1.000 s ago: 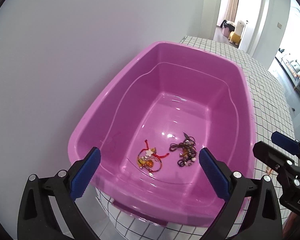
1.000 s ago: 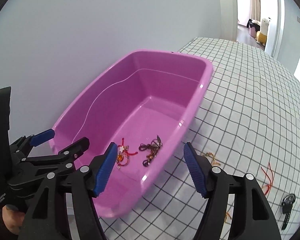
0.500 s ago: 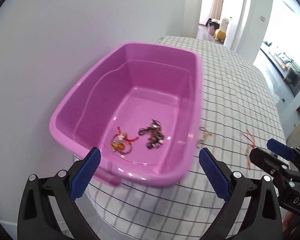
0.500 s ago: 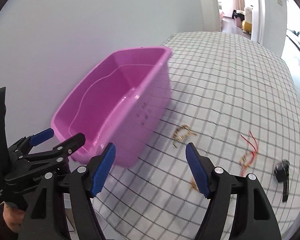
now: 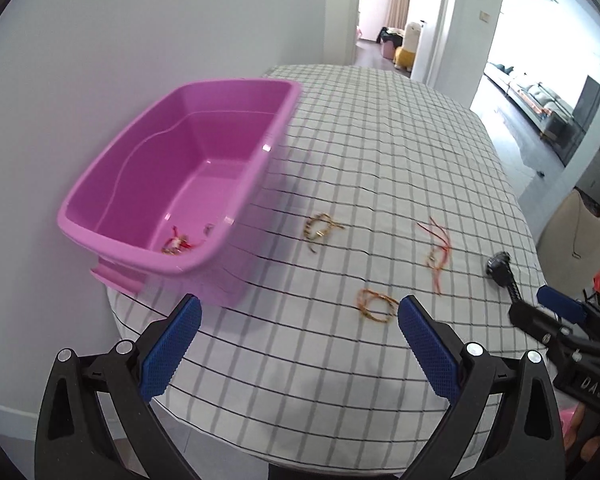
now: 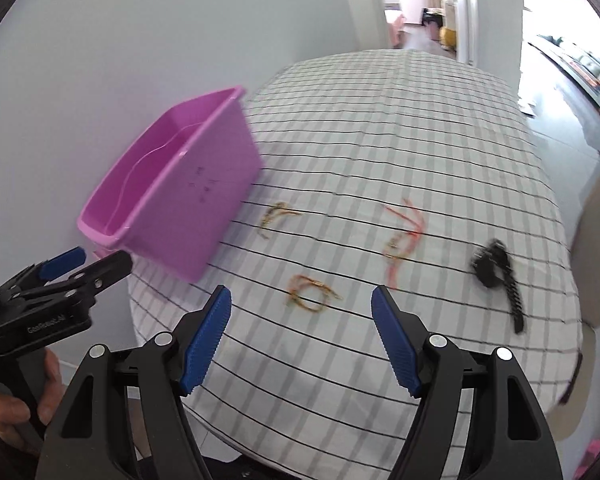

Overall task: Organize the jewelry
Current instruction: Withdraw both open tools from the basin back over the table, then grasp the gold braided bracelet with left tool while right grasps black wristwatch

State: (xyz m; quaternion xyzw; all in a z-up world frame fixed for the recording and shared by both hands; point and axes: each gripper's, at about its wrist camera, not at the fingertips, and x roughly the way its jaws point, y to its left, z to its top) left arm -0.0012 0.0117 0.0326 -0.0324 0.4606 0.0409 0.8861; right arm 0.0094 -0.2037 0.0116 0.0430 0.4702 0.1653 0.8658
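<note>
The pink tub [image 5: 188, 184] sits on the desk [image 5: 380, 152], which wears a checked cloth, at about 10 o'clock from the left gripper [image 5: 298, 346]. It stands against the grey wall, one corner near the desk's edge. Inside, at the near end of its floor, lies a small tangle of red cord and gold bits [image 5: 178, 242], with a darker piece [image 5: 209, 229] just beside it; the near wall hides part of both. From the right wrist view the tub [image 6: 176, 200] shows mostly its outer side, and its contents cannot be seen.

Four pieces lie loose on the cloth outside the tub. A gold bracelet [image 5: 322, 230] is near the tub's right side, at 12 o'clock from the left gripper. A red cord [image 5: 436, 250] lies further right, at about 1 o'clock. An orange-gold loop [image 5: 374, 304] lies nearest, close to the left gripper's right pad. A black watch [image 5: 502, 270] rests at 2 o'clock, toward the desk's right edge.

The left gripper's jaws stand wide apart with nothing between them. The right gripper [image 6: 302, 338] also has its jaws apart and empty, above the desk with the loop [image 6: 310, 292] ahead of it at 12 o'clock.
</note>
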